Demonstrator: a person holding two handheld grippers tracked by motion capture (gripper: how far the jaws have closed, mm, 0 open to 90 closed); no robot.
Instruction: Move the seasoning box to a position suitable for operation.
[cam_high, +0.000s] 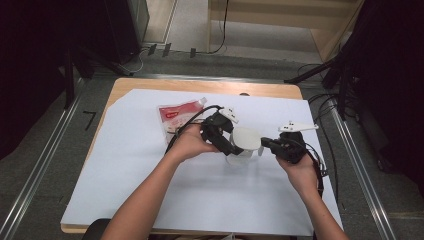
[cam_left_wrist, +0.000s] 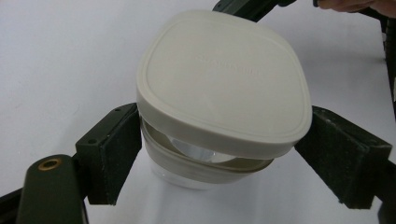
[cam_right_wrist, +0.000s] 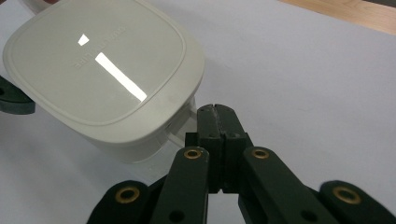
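— From up high, what's on the table?

— A small clear plastic container (cam_high: 243, 155) with a cream rounded-square lid (cam_high: 246, 138) stands near the middle of the white board (cam_high: 150, 175). The left gripper (cam_high: 231, 146) is at its left side, the right gripper (cam_high: 266, 143) at its right. A red-and-white pouch (cam_high: 177, 116) lies behind the left hand.

— And along the left gripper?

— Its jaws are spread, one on each side of the container (cam_left_wrist: 196, 175). The lid (cam_left_wrist: 224, 79) sits tilted, lifted at the near edge. Whether the pads (cam_left_wrist: 109, 154) press the wall, I can't tell.

— The right one?

— The right gripper (cam_right_wrist: 215, 109) has its jaws pressed together, tips by a small tab under the lid (cam_right_wrist: 102, 70). Whether anything is pinched, I can't tell.
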